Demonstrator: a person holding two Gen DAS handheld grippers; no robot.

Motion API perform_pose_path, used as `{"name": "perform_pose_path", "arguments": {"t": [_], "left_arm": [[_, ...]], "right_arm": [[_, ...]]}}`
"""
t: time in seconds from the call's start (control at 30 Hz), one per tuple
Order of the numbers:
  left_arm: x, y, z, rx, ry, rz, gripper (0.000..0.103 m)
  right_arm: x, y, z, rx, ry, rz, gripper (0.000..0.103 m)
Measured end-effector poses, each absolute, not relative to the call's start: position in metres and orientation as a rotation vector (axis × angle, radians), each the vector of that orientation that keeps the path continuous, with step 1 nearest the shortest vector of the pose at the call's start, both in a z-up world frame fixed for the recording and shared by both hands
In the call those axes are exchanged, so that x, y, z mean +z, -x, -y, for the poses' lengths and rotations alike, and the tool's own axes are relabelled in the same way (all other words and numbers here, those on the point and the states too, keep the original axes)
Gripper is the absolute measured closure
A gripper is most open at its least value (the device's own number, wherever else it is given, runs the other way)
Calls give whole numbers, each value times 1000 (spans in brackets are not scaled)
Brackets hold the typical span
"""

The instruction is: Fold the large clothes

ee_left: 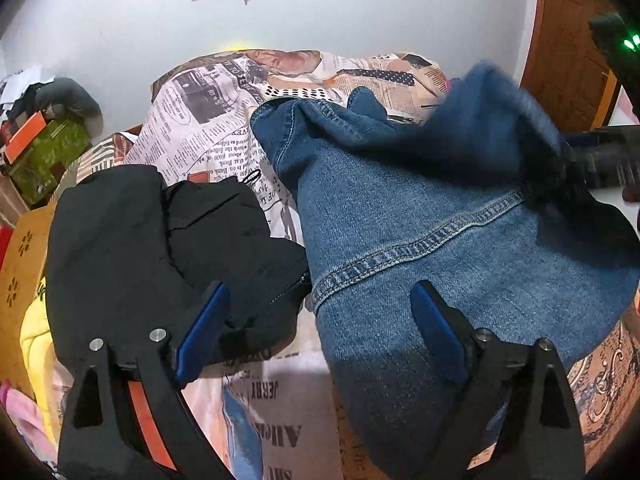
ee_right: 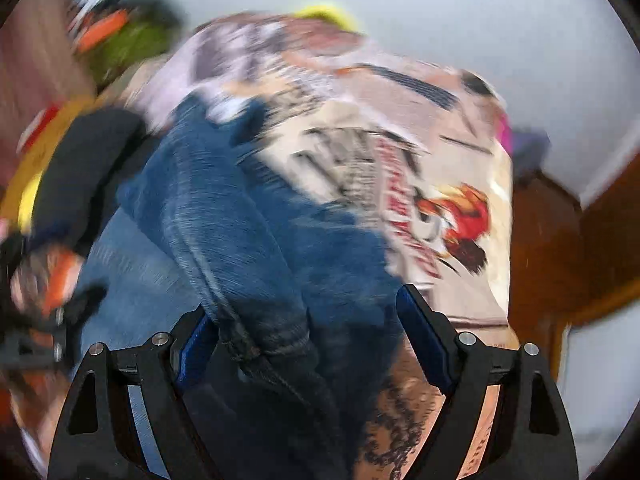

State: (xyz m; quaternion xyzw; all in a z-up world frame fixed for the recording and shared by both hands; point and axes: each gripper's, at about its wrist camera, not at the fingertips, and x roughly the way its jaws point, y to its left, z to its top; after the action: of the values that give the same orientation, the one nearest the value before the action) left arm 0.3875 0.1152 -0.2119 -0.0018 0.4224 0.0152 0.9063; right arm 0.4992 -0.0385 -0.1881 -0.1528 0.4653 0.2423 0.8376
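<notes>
The left gripper (ee_left: 320, 336) hangs with its blue-padded fingers (ee_left: 202, 332) spread wide and nothing between them. Directly under and ahead of it, toward its right finger, lie the blue jeans (ee_left: 420, 240) on the newspaper-print bedsheet (ee_left: 200, 128); a stitched seam crosses the denim just beyond the fingertips. Just off its left finger sits a black garment (ee_left: 160, 232), bunched up and touching the jeans' edge. Farther ahead and to the right, a fold of the denim is lifted off the sheet, blurred, where the right gripper (ee_left: 600, 164) reaches in from the side. Beyond the bed stands a pale wall (ee_left: 320, 20), with a green box (ee_left: 48, 152) far off to the left.

In the right wrist view, which is heavily motion-blurred, the right gripper (ee_right: 308, 336) also has its fingers (ee_right: 420, 340) spread apart, with a thick fold of the jeans (ee_right: 248, 248) passing between them and lying against the left pad; whether the pads actually pinch it cannot be told. Ahead and to the right of that fold spreads the bedsheet (ee_right: 420, 140); the black garment (ee_right: 80, 160) lies off to the left
</notes>
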Motion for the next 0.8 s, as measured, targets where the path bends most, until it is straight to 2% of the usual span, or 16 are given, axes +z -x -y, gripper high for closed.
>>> {"name": "perform_pose_path", "arguments": {"t": [0.17, 0.47, 0.8], "left_arm": [[-212, -384, -111, 52, -11, -875, 11], [-211, -375, -112, 61, 23, -911, 11], [-202, -346, -116, 10, 82, -950, 11]], "right_arm": [[-193, -515, 95, 338, 161, -1010, 22], [-169, -465, 122, 490, 101, -1005, 20], [-212, -430, 122, 565, 119, -1145, 20]]}}
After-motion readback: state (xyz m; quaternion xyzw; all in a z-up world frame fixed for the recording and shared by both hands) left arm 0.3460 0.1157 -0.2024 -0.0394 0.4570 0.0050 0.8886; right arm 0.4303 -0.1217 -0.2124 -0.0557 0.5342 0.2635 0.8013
